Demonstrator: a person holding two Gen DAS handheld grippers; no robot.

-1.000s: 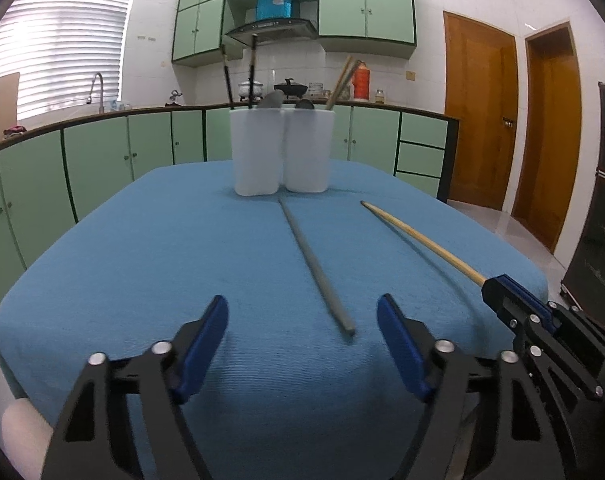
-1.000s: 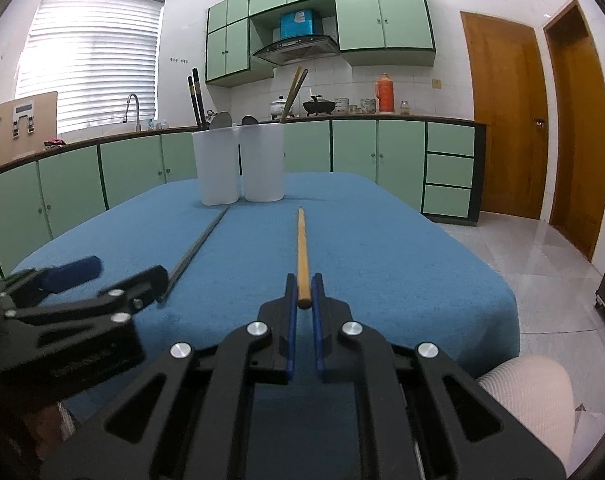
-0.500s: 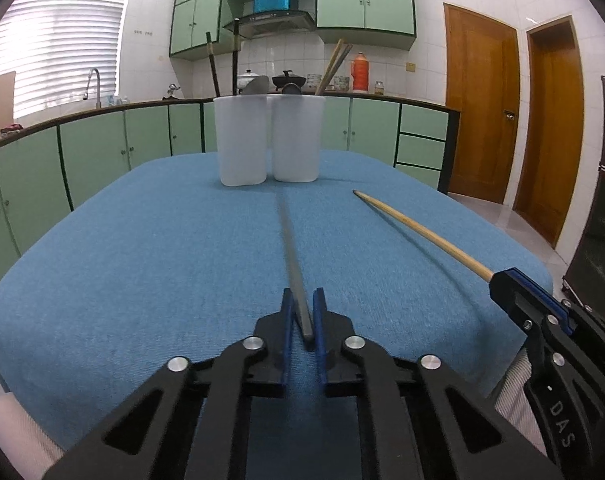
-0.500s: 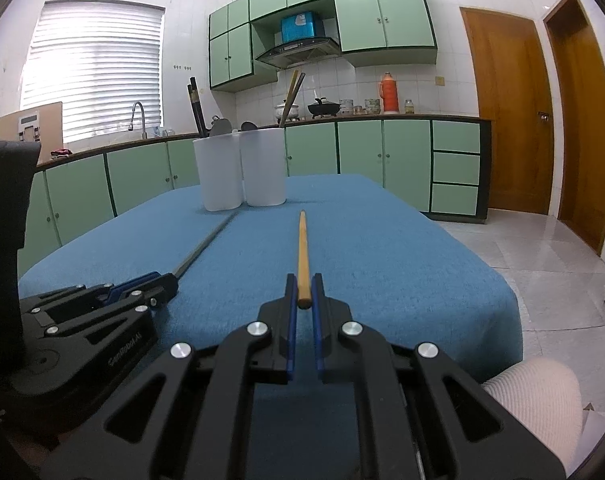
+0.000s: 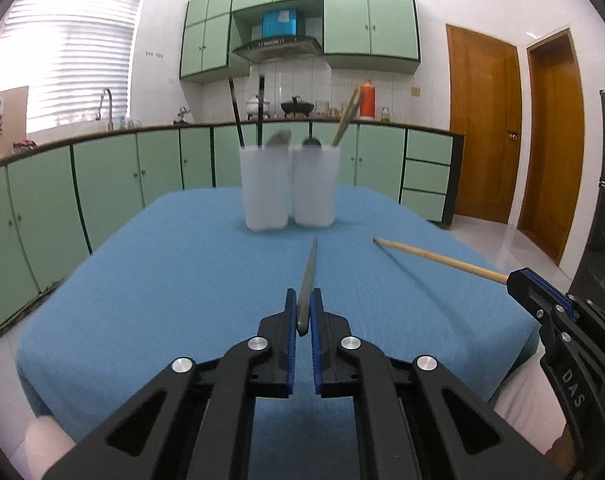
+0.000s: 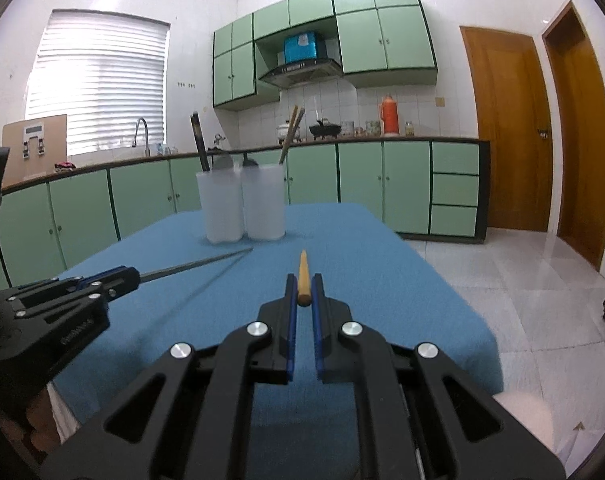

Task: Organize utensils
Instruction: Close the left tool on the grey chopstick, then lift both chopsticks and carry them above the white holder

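Two chopsticks (image 5: pixel 307 280), one clamped per tool (image 5: pixel 301 316).

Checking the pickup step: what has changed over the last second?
The left gripper has closed on the grey metal chopstick and both chopsticks have lifted off the blue tablecloth. The right gripper still clamps the wooden chopstick; two white cups stayed put.
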